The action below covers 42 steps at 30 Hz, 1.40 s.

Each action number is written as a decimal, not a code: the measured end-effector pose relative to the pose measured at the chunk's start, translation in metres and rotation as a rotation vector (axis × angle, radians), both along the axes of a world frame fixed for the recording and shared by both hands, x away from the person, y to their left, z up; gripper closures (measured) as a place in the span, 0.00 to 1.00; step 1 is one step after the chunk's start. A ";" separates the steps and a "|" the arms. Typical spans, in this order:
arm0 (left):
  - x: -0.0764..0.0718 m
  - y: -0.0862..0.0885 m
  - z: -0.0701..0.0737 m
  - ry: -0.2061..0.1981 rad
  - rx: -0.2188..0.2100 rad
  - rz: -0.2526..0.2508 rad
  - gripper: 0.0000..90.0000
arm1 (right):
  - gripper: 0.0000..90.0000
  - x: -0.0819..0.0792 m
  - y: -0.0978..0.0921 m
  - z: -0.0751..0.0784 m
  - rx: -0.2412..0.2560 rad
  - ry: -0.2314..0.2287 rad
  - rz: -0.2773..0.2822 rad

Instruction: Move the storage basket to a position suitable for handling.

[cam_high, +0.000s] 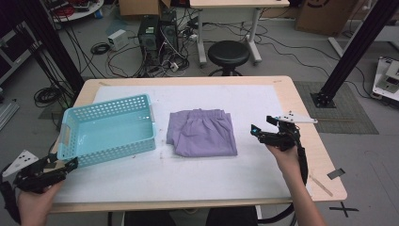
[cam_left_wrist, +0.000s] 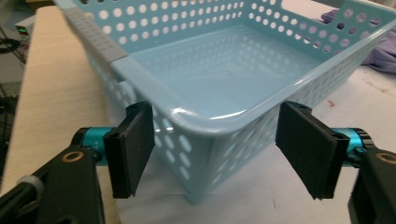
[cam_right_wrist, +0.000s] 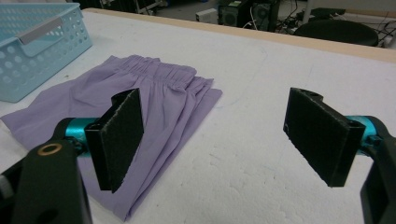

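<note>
A light blue perforated basket [cam_high: 108, 129] stands empty on the left of the white table cover. Folded purple shorts [cam_high: 203, 132] lie flat at the table's middle. My left gripper [cam_high: 66, 165] is open at the basket's near left corner [cam_left_wrist: 196, 126], which sits between its two black pads [cam_left_wrist: 130, 147] without contact. My right gripper [cam_high: 262, 129] is open just right of the shorts [cam_right_wrist: 154, 102], its jaws low over the bare cover with nothing between them.
The white cover [cam_high: 188, 174] spans most of the wooden table [cam_high: 310, 155]. Beyond the far edge stand a black stool [cam_high: 228, 54], computer towers [cam_high: 157, 33] and loose cables. A black frame post [cam_high: 357, 47] rises at the right.
</note>
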<state>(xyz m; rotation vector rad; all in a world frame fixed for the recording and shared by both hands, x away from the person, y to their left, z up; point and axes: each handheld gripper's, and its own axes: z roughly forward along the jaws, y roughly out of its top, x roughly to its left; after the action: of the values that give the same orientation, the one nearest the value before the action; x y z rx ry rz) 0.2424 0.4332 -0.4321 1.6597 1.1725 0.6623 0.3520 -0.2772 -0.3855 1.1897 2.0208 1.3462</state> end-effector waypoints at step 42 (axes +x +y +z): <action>0.064 -0.065 0.018 0.075 -0.149 0.023 0.47 | 0.23 0.001 0.001 0.001 -0.001 -0.004 0.002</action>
<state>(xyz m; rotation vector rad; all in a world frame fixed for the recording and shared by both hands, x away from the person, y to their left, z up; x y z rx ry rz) 0.3062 0.3678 -0.4141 1.5588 1.2651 0.5180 0.3533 -0.2766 -0.3844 1.1843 2.0206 1.3471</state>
